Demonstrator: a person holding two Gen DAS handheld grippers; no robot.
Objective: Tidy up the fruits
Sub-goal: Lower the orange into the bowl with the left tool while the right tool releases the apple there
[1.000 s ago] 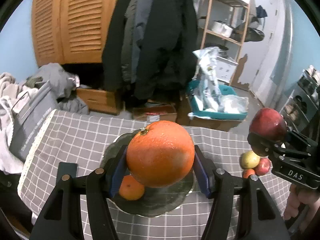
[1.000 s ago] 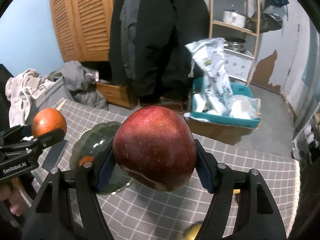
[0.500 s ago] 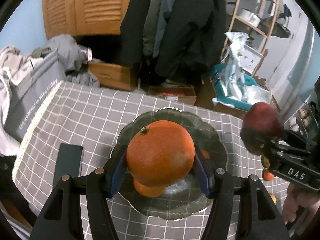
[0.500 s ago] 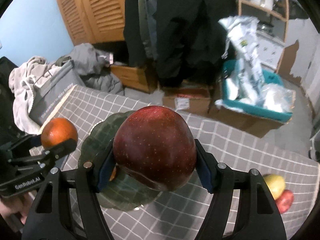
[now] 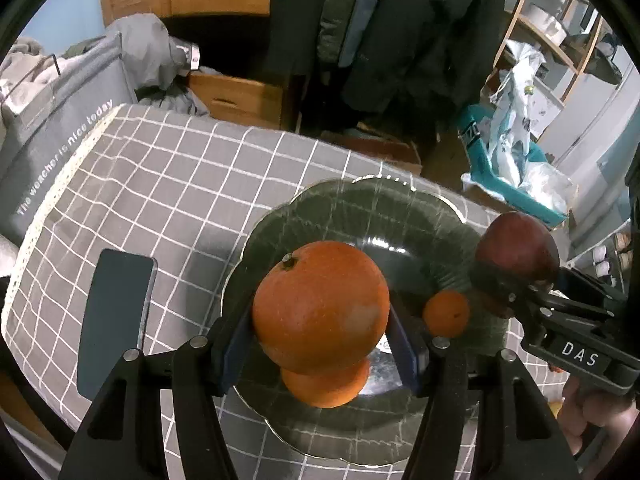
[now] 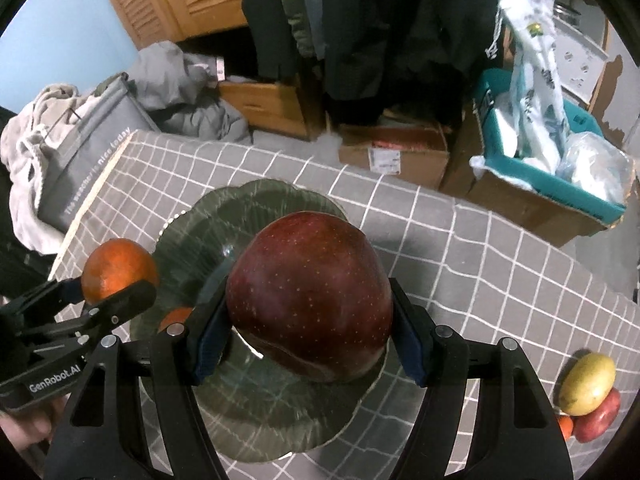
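**A:** Status from the left wrist view?

**B:** The left hand-held gripper [image 5: 320, 320] pinches a large orange [image 5: 320, 304] between its blue pads, above the dark green glass plate [image 5: 360, 208]. The plate sits on the counter [image 5: 160, 184], which is covered by a grey checked cloth. Two smaller oranges are already on the plate: one directly below the held fruit [image 5: 324, 390], one nearer the right rim [image 5: 446, 314]. A dark phone [image 5: 114, 320] lies on the cloth left of the plate. The right hand-held gripper [image 5: 508, 280] enters from the right with a red apple [image 5: 518, 246].

**A:** And the right wrist view?

**B:** The right hand-held gripper [image 6: 308, 320] is clamped on the red apple [image 6: 308, 296], also over the plate [image 6: 256, 208]. The left hand-held gripper [image 6: 108, 292] carries its orange [image 6: 118, 268] at the plate's left edge. Near the right edge of the counter [image 6: 480, 264], well apart from the plate, a yellow-green fruit [image 6: 588, 384], a red fruit [image 6: 598, 420] and a small orange one [image 6: 565, 426] lie together.

**A:** Progress assessment?

**B:** Partly complete, in my judgement. Two fruits are plated, and two are held over the plate, not yet released. At least three remain to be collected.
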